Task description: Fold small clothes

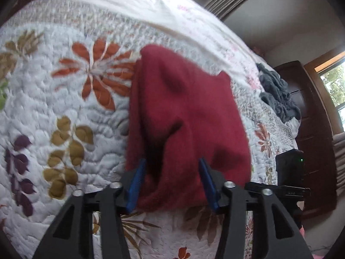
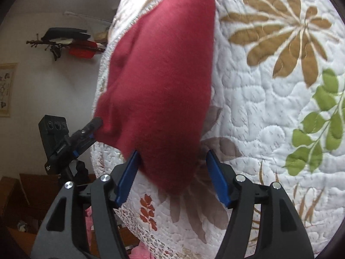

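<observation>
A dark red knit garment (image 1: 185, 112) lies bunched on the floral quilt (image 1: 71, 99). In the left wrist view my left gripper (image 1: 172, 160) is open, and the garment's near end sits between its blue pads (image 1: 138, 181). The right wrist view shows the same red garment (image 2: 163, 82) from its other side. My right gripper (image 2: 173, 152) is open too, with the garment's near end between its jaws. At the left of that view, the left gripper's fingers (image 2: 94, 123) touch a corner of the cloth. I cannot tell whether the near end is raised off the quilt.
A grey garment heap (image 1: 278, 95) lies on the quilt at the far right, near the bed edge. A dark wooden dresser (image 1: 312, 129) and a window stand beyond it. The quilt (image 2: 269, 112) spreads wide to the right. A wall rack (image 2: 64, 41) hangs beyond the bed.
</observation>
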A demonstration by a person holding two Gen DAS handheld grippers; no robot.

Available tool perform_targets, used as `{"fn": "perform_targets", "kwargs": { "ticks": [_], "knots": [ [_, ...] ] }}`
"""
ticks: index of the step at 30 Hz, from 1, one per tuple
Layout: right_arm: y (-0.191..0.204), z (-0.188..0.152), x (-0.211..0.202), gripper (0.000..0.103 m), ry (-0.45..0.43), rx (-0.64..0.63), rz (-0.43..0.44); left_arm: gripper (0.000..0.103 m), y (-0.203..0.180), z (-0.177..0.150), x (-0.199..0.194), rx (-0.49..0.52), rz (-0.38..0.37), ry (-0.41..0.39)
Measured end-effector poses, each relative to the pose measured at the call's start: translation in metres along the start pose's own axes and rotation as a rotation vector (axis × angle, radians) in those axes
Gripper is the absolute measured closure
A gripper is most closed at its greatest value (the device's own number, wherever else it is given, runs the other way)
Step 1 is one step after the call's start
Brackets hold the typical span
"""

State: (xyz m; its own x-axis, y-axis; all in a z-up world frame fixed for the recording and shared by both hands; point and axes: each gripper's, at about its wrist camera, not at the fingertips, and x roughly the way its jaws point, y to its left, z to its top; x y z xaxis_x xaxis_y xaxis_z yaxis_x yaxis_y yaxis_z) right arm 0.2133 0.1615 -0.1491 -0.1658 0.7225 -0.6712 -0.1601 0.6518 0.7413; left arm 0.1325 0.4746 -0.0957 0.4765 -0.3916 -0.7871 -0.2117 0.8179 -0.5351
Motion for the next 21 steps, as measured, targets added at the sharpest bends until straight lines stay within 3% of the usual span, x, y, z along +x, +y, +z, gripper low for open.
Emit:
{"fn": "perform_targets", "kwargs": {
  "ticks": [1,2,3,5,8,14,21],
  "knots": [
    [0.000,0.000,0.002,0.054,0.009,0.003,0.007,0.091,0.004,-0.001,0.006,-0.016,-0.003,0.021],
    [0.000,0.001,0.004,0.071,0.018,0.009,0.028,0.093,0.008,-0.002,0.008,-0.031,-0.013,0.028],
    [0.002,0.001,0.003,0.080,0.018,0.011,0.029,0.094,0.009,-0.002,0.008,-0.040,-0.018,0.025],
    [0.009,0.001,-0.006,0.084,0.013,-0.012,0.029,0.095,0.013,0.000,-0.003,-0.070,-0.061,-0.006],
    [0.024,-0.002,-0.025,0.085,-0.017,-0.074,0.027,0.096,0.016,0.004,-0.023,-0.075,-0.124,-0.049],
    [0.020,-0.007,-0.008,0.086,0.039,-0.094,-0.097,0.095,0.035,-0.005,0.012,-0.075,-0.051,0.058],
    [0.011,-0.004,0.001,0.082,0.059,-0.083,-0.112,0.090,0.040,-0.010,0.021,-0.082,-0.068,0.074]
  ]
}}
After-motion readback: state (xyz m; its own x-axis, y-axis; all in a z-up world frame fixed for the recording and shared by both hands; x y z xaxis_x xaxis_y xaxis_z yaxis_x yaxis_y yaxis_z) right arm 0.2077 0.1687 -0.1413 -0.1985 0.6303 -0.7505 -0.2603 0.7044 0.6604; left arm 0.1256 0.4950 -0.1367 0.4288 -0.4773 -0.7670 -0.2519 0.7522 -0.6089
